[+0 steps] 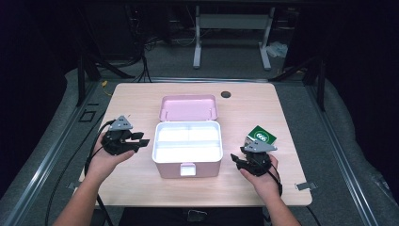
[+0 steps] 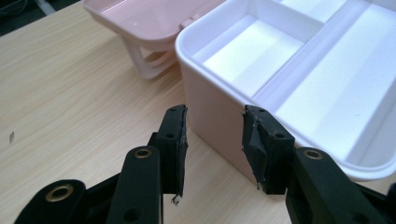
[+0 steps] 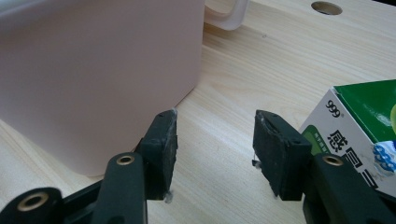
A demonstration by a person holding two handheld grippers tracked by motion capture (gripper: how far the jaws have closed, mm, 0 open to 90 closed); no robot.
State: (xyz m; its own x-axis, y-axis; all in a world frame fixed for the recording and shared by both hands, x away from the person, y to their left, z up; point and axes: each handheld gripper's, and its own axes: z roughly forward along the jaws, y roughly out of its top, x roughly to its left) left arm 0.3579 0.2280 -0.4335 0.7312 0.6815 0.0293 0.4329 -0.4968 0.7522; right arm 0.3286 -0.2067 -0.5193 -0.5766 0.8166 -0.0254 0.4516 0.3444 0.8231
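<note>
My left tongs (image 1: 141, 139) and right tongs (image 1: 236, 160) are both half open and hold nothing. The green box (image 1: 262, 135) sits just beside my right tongs. I might knock it away if I grab crooked.

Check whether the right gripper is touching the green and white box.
Cannot tell. In the right gripper view the green and white box sits behind the right gripper's outer finger, hiding any gap.

Open storage box (image 1: 187, 160) sits mid-table (image 1: 141, 96), lid (image 1: 188, 108) lying behind it. Medicine carton (image 1: 262, 135) lies right of box, well apart
</note>
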